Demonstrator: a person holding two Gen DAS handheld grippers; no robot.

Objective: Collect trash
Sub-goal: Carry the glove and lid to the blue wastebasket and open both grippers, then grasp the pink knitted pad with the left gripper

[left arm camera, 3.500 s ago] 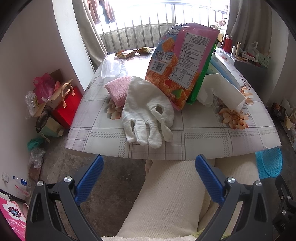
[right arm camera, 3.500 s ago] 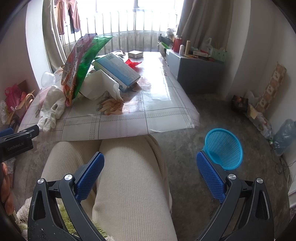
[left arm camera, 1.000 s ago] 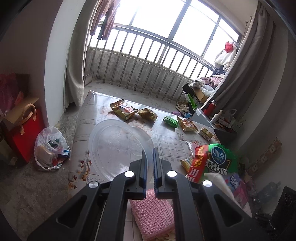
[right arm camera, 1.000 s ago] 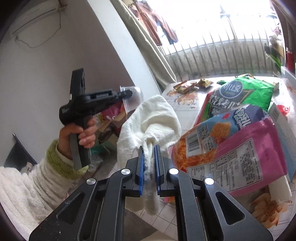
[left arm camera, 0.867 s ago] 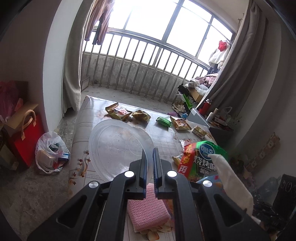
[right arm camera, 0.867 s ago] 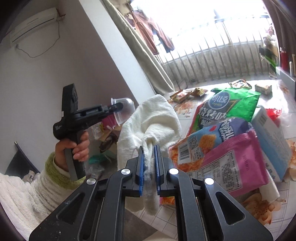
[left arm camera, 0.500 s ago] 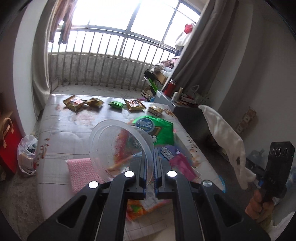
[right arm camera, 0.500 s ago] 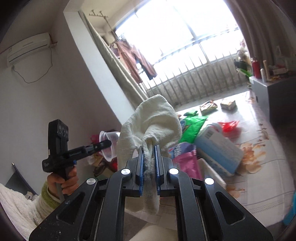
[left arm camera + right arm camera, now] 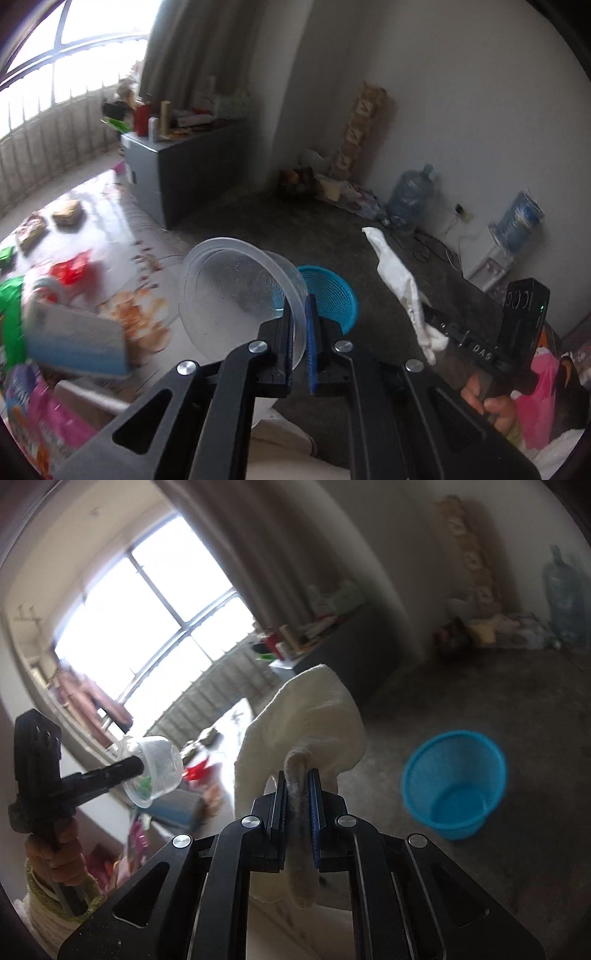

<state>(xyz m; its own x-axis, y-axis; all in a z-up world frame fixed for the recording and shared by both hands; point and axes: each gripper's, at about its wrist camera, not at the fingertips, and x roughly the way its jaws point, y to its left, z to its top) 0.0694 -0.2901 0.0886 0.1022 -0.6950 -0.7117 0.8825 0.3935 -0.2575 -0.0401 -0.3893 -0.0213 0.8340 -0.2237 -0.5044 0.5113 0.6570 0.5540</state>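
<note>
Left tongs (image 9: 298, 334) clamped on rim of clear plastic bowl (image 9: 236, 295); right tongs (image 9: 298, 805) clamped on white glove (image 9: 306, 731). Both swung off bench (image 9: 122, 221) since half a second ago, now above floor near blue basket (image 9: 454, 782).

My left gripper (image 9: 298, 345) pinches the rim of a clear plastic bowl (image 9: 236, 295), my right gripper (image 9: 298, 805) clamps a limp white glove (image 9: 306, 723), and the blue basket (image 9: 454, 779) stands upright on the floor.
</note>
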